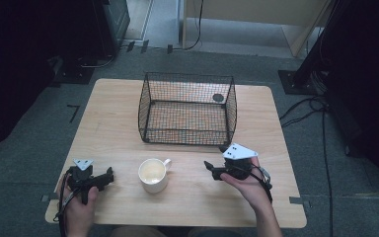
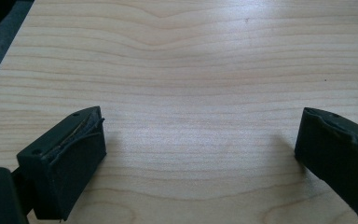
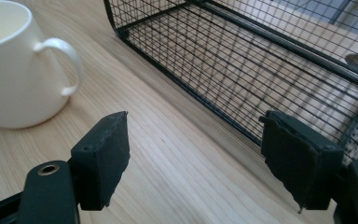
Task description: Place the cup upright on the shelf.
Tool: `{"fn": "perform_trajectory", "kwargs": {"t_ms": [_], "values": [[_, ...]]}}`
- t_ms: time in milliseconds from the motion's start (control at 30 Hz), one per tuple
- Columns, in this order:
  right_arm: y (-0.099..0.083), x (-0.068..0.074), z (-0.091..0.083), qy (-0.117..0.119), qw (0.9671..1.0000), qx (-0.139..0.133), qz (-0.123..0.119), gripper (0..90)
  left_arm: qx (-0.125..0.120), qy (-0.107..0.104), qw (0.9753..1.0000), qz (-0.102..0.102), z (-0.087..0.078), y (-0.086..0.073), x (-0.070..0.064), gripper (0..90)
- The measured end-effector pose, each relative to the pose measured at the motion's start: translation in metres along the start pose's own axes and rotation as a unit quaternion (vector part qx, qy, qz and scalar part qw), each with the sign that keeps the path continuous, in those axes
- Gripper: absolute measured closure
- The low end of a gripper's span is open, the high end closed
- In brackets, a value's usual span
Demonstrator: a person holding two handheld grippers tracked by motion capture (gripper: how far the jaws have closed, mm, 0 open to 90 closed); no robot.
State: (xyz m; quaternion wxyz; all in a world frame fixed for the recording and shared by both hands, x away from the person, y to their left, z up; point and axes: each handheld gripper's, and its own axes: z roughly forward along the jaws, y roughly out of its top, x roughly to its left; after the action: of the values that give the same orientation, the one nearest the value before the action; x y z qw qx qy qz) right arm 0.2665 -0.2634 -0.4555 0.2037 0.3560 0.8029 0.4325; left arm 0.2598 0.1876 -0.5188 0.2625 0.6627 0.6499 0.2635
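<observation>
Both tools, L (image 1: pixel 109 177) & R (image 1: pixel 208 165), jaws wide, empty, flanking mug (image 1: pixel 153 175). Step: pre-grasp. Next prob: R closes on handle, lifts toward basket (image 1: pixel 187 109).

White mug (image 1: pixel 153 175), black wire-grid basket (image 1: pixel 187 132), pale wood-grain table (image 1: pixel 113 128).

One white mug (image 1: pixel 153 175) stood at the near middle of one wooden table (image 1: pixel 113 123), with one black wire basket (image 1: pixel 187 108) farther back and two grippers, left (image 1: pixel 109 177) and right (image 1: pixel 208 168).
</observation>
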Motion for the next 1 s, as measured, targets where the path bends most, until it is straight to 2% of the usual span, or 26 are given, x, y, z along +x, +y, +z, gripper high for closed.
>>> {"fn": "perform_trajectory", "kwargs": {"t_ms": [200, 233, 333, 433, 467, 500, 633, 733, 800, 900, 1000], "values": [[0.009, 0.006, 0.011, 0.012, 0.9999, -0.005, -0.006, 25.9, 0.0, 0.0, 1.0, 0.0, 0.0, 0.0, 0.0, 1.9], [0.011, 0.008, 0.013, 0.017, 0.9998, -0.007, -0.007, 28.4, 0.0, 0.0, 1.0, 0.0, 0.0, 0.0, 0.0, 1.9], [0.013, 0.011, 0.017, 0.027, 0.9996, -0.009, -0.008, 28.8, 0.0, 0.0, 1.0, 0.0, 0.0, 0.0, 0.0, 1.9], [0.018, 0.017, 0.025, 0.05, 0.9985, -0.009, -0.019, 32.8, 0.0, 0.0, 1.0, 0.0, 0.0, 0.0, 0.0, 1.8], [0.018, 0.017, 0.025, 0.05, 0.9985, -0.009, -0.019, 32.8, 0.0, 0.0, 1.0, 0.0, 0.0, 0.0, 0.0, 1.8], [0.02, 0.02, 0.03, 0.062, 0.9977, -0.01, -0.024, 39.0, 0.0, 0.0, 1.0, 0.0, 0.0, 0.0, 0.0, 1.9], [0.023, 0.025, 0.038, 0.078, 0.9964, -0.009, -0.033, 41.7, 0.0, 0.0, 1.0, 0.0, 0.0, 0.0, 0.0, 1.9], [0.025, 0.032, 0.049, 0.102, 0.9938, -0.008, -0.044, 45.1, 0.0, 0.0, 1.0, 0.0, 0.0, 0.0, 0.0, 1.9], [0.025, 0.033, 0.051, 0.104, 0.9934, -0.009, -0.046, 46.3, 0.0, 0.0, 1.0, 0.0, 0.0, 0.0, 0.0, 1.9], [0.026, 0.038, 0.059, 0.121, 0.9909, -0.02, -0.055, 51.7, 0.0, 0.0, 1.0, 0.0, 0.0, 0.0, 0.0, 1.9], [0.026, 0.04, 0.063, 0.131, 0.9893, -0.024, -0.06, 53.4, 0.0, 0.0, 1.0, 0.0, 0.0, 0.0, 0.0, 1.9]]}}
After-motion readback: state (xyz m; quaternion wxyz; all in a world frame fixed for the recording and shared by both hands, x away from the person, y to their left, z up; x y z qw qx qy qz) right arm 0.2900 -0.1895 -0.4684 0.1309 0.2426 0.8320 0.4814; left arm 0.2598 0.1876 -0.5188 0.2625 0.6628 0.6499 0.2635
